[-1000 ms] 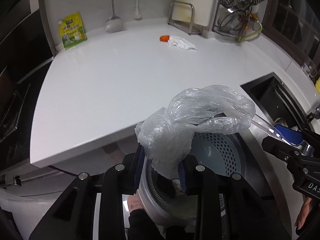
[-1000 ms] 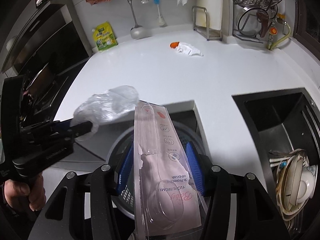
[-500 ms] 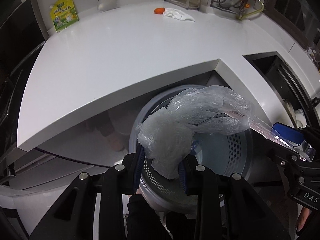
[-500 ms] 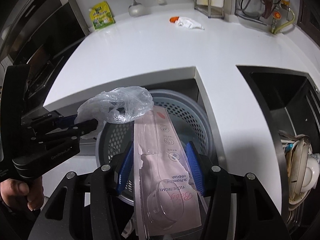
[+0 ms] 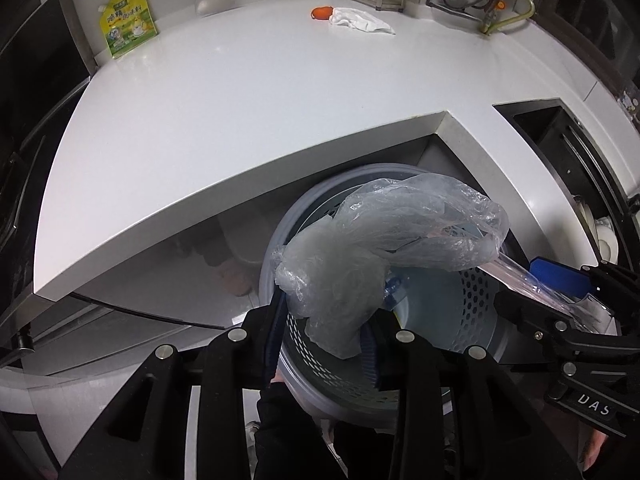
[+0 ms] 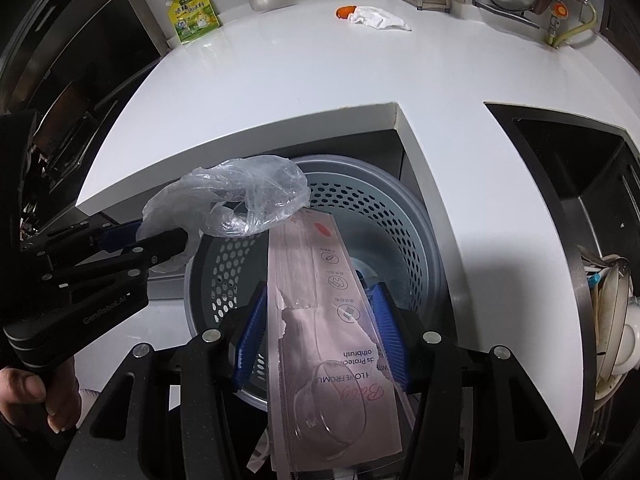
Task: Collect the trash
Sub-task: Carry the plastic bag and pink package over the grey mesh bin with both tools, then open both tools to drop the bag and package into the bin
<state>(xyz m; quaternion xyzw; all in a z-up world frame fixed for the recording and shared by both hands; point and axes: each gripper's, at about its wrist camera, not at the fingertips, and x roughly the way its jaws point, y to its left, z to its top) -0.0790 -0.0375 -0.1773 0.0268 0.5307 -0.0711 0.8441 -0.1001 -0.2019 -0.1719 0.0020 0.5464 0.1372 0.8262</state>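
Note:
My left gripper (image 5: 324,336) is shut on a crumpled clear plastic bag (image 5: 384,248) and holds it over the grey perforated trash basket (image 5: 472,312). The bag also shows in the right wrist view (image 6: 240,200), held by the left gripper (image 6: 168,248). My right gripper (image 6: 320,336) is shut on a pink toothbrush package (image 6: 332,340) with a clear blister, also above the basket (image 6: 400,232). The right gripper (image 5: 560,300) shows at the right of the left wrist view, its package tip under the bag.
The white counter (image 5: 240,100) wraps around the basket's recess. On its far side lie a white tissue with an orange piece (image 5: 352,20) and a yellow-green pouch (image 5: 126,20). A black sink (image 6: 580,168) with dishes (image 6: 612,312) is at the right.
Both grippers have moved back from over the counter to above the trash basket, still holding the bag and the package. The basket is now fully in view below them.

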